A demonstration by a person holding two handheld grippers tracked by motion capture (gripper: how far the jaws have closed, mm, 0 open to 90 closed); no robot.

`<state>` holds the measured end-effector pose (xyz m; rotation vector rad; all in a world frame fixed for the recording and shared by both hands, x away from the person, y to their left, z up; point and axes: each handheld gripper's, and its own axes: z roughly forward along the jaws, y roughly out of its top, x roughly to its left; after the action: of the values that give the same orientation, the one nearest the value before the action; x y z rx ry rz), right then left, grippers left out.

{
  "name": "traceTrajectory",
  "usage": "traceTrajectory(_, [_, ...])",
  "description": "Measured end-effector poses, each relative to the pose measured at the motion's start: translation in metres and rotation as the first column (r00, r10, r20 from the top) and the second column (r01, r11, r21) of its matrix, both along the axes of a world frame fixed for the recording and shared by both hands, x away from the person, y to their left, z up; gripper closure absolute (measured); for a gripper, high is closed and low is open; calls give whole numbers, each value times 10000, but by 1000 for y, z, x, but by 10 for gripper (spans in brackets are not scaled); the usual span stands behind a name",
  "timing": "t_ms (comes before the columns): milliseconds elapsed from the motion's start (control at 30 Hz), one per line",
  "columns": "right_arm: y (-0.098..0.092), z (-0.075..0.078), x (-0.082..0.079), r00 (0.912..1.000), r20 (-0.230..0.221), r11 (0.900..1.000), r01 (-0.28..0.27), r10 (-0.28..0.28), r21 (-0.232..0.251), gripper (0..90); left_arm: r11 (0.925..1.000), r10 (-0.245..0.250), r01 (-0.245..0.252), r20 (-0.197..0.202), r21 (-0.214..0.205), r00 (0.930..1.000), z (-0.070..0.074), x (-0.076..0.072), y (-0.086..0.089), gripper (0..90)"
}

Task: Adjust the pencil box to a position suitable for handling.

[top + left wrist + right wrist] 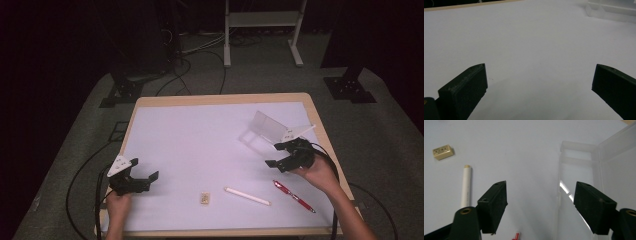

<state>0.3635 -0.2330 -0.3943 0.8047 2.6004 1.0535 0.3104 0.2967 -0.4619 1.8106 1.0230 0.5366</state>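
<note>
A clear plastic box point(262, 130) with its lid open lies on the white sheet at the right rear. My right gripper point(274, 154) is open just in front of it, held in a hand. In the right gripper view the open gripper point(540, 185) has nothing between its jaws, with the clear box point(584, 170) ahead on the right. A white stick point(246, 196), a red pen point(293, 196) and a small tan eraser point(204, 198) lie near the front edge. My left gripper point(145, 172) is open at the front left, over bare sheet point(539, 68).
The wooden table edge point(220, 99) frames the white sheet. Cables trail from both grippers off the table. In the right gripper view the eraser point(442, 152), the white stick point(466, 186) and the red pen tip point(516, 236) lie to the left.
</note>
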Motion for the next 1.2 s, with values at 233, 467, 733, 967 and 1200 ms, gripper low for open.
traceTrajectory(233, [16, -9, 29, 9985, -548, 9984, -70, 39, -570, 348, 10000, -30, 30, 17, 20, 10000, 0, 0, 0, 0])
traceTrajectory(467, [24, -23, 41, 9948, -1015, 9935, -166, 52, -1123, 444, 10000, -29, 29, 21, -23, 10000, 0, 0, 1, 0])
traceTrajectory(733, [22, -34, 49, 9890, -1473, 9890, -315, 99, -1447, 510, 10000, 20, -20, 46, 30, 10000, 0, 0, 0, 0])
traceTrajectory(967, [27, -41, 50, 9856, -1681, 9846, -479, 192, -1682, 541, 10000, -8, 8, -7, -35, 10000, 0, 1, 1, 0])
traceTrajectory(1200, [28, -43, 51, 9875, -1571, 9811, -457, 159, -1880, 599, 10000, -23, 23, 39, -95, 10000, 0, 0, 1, 0])
